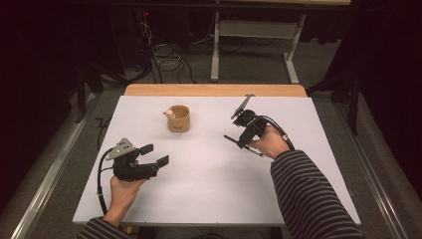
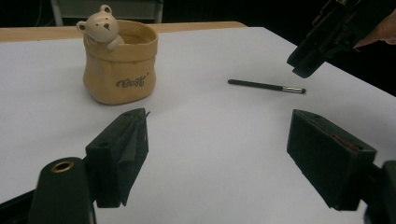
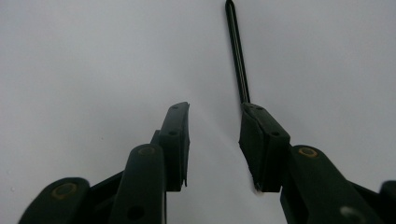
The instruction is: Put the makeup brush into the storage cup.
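Right gripper (image 3: 212, 140) above thin black pen (image 2: 266, 86), jaws apart, pen flat on white table (image 1: 209, 189), under one jaw, not between. Risk: closing now pinches air or rolls pen away. Left gripper (image 2: 233, 158) jaws wide apart, idle, near bear pot (image 2: 119, 60)

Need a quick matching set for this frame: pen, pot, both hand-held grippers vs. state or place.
1 pen
2 bear pot
3 left hand-held gripper
4 right hand-held gripper

a tan, upright at the far side of the table
b jaws wide open, away from the pen
c black, lying flat
d open, tilted down over the pen

Pairs: 1-c, 2-a, 3-b, 4-d
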Demonstrator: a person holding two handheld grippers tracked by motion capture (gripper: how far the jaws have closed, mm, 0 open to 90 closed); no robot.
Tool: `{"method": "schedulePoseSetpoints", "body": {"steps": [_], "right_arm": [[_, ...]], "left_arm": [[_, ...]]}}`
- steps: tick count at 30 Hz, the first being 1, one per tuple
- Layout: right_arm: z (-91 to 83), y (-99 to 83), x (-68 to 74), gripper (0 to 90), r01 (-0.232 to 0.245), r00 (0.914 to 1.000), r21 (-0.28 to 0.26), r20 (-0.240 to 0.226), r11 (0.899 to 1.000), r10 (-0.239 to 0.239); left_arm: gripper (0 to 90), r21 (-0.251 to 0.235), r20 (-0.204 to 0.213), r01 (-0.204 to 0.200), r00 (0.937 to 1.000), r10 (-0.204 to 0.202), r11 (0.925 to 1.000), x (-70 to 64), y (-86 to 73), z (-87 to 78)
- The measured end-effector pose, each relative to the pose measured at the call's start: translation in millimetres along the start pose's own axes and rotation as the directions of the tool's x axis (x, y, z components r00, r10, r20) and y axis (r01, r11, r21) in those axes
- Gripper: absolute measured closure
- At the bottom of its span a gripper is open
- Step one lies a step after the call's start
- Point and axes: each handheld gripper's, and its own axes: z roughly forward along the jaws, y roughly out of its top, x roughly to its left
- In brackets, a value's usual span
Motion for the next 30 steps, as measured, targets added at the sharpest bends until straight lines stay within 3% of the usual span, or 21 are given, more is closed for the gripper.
{"method": "schedulePoseSetpoints", "body": {"steps": [20, 30], "right_arm": [[19.8, -5.6, -11.3, 68.0, -0.044, 0.9989, 0.086, -0.014, 0.995, 0.046], [26.6, -3.9, -14.9, 68.0, -0.034, 0.9993, 0.103, -0.012, 0.994, 0.035]], "left_arm": [[21.5, 0.003, 0.006, -0.002, 1.0000, 0.002, 1.0000, -0.4, -0.1, 0.5], [21.5, 0.006, 0.006, -0.003, 1.0000, 0.003, 1.0000, -0.2, -0.1, 0.4]]}}
